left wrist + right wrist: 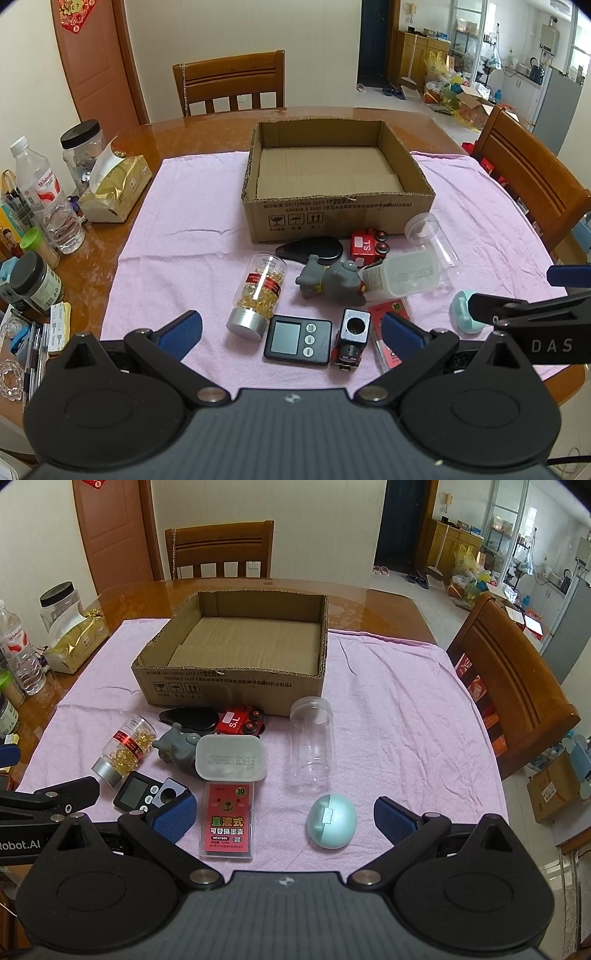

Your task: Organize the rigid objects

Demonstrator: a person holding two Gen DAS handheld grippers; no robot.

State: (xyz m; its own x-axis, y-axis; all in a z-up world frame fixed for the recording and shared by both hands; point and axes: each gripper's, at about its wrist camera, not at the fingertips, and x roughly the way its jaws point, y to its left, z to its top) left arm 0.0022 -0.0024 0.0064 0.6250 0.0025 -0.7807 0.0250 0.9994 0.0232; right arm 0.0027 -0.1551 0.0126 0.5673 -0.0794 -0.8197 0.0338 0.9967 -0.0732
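An open, empty cardboard box [338,212] [229,692] stands on the pink towel [177,236]. In front of it lie a capsule bottle [258,293], a black timer [298,340], a small black toy train [351,341], a grey toy animal [330,280], a red toy truck [367,245], a black oval case [314,250], a white lidded box [231,757], a clear jar [312,744], a red ink-pack [228,818] and a teal egg-shaped object [332,821]. My left gripper [291,332] is open above the timer. My right gripper [284,818] is open around the pack and the egg.
Clutter sits at the table's left edge: a tissue pack [116,188], a water bottle [46,199], jars [35,282] and pens. Wooden chairs stand behind [229,83] and to the right [509,686]. The towel to the right of the box is bare.
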